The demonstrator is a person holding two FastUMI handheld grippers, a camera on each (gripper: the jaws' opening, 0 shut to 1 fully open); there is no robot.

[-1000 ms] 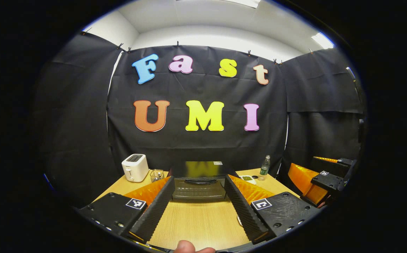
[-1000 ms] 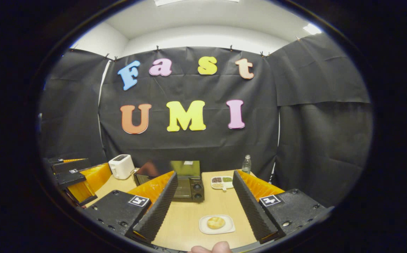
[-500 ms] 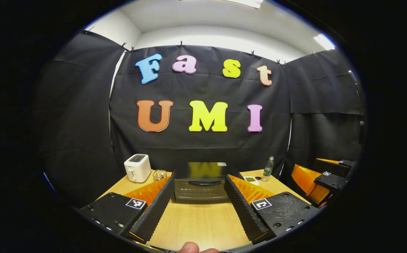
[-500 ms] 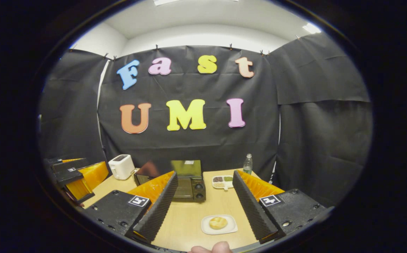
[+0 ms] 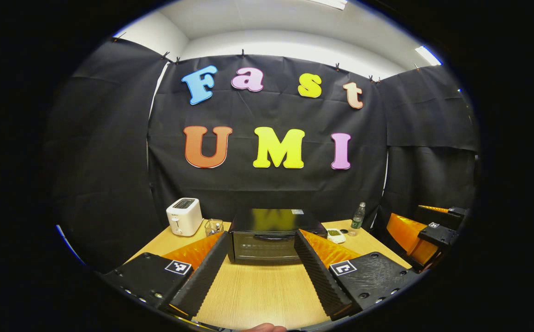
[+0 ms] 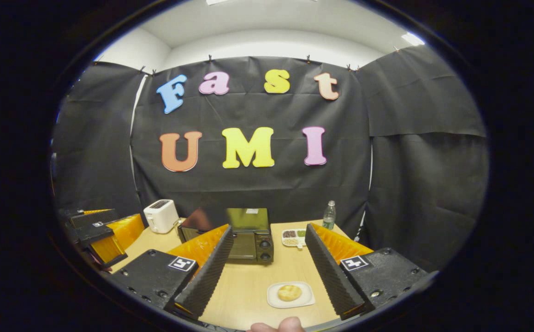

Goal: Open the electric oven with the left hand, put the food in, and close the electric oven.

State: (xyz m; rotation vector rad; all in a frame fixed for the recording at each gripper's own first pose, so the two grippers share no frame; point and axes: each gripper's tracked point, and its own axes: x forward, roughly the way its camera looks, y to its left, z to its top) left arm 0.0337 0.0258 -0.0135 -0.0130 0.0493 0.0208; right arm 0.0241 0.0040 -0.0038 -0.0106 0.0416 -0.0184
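Note:
A black electric oven (image 5: 267, 239) stands at the back of the wooden table with its door closed and a handle across the top of the door. My left gripper (image 5: 260, 265) is open, short of the oven, which sits straight ahead between its fingers. In the right gripper view the oven (image 6: 248, 240) is seen from the right with its knobs facing me. A round bun (image 6: 289, 292) lies on a white plate (image 6: 304, 299) near the front edge. My right gripper (image 6: 267, 265) is open above the table, the plate just ahead between its fingers.
A white toaster (image 5: 184, 222) and a small wire basket (image 5: 213, 227) stand left of the oven. A plastic bottle (image 5: 358, 217) and a divided snack tray (image 6: 293, 237) sit to its right. The other gripper (image 5: 426, 235) hovers at the far right.
Both views have tilted down and drawn back slightly; the oven now shows fully between the left fingers. The plate has shifted a little right in the right gripper view. Both grippers stay open.

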